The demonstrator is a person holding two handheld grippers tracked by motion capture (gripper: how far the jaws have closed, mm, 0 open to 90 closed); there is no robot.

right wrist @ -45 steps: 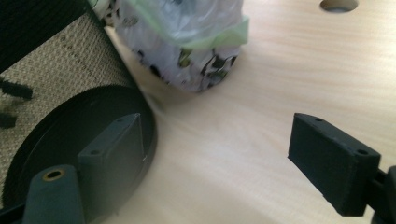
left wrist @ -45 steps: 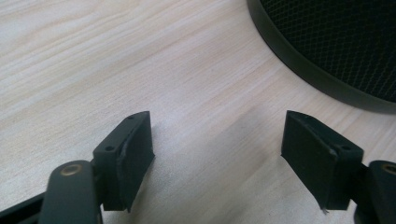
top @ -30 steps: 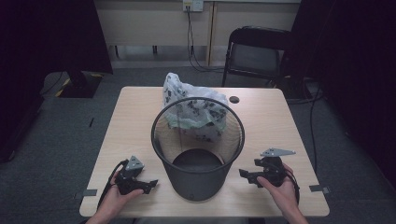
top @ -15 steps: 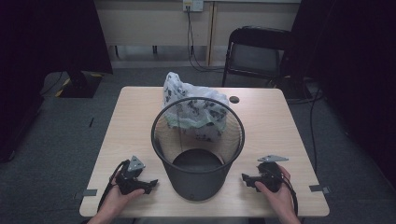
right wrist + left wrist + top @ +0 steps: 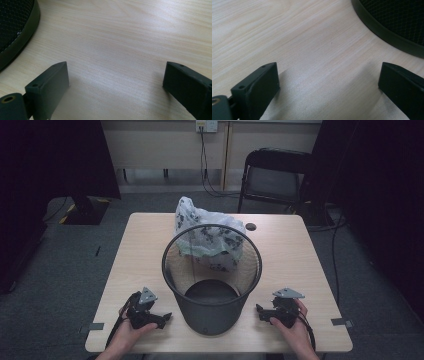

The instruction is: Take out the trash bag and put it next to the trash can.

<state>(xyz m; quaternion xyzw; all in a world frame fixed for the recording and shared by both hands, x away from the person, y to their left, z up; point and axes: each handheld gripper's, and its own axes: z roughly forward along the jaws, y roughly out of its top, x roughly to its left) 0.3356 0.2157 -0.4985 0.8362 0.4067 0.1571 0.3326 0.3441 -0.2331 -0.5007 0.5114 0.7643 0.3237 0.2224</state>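
Left tongs [image 5: 162, 316] sit on the bench [image 5: 300, 255] at the near left, jaws spread wide with nothing between them, having just been opening; the left gripper view shows bare wood between the jaws and the bin's base rim curving past at upper right. Right tongs [image 5: 259, 310] sit at the near right, jaws likewise wide apart and empty, also just been opening; the right gripper view has bare wood between the jaws and the bin's base at upper left. Both point inward at the bin [image 5: 211, 285], near it but not touching. Bin is a black mesh wastebasket, upright, at the middle of the bench between the two tongs. Behind it, touching its far rim, a crumpled white plastic bag [image 5: 192, 217] with dark print. Beyond the bench, a black folding chair [image 5: 272, 175] on grey carpet.
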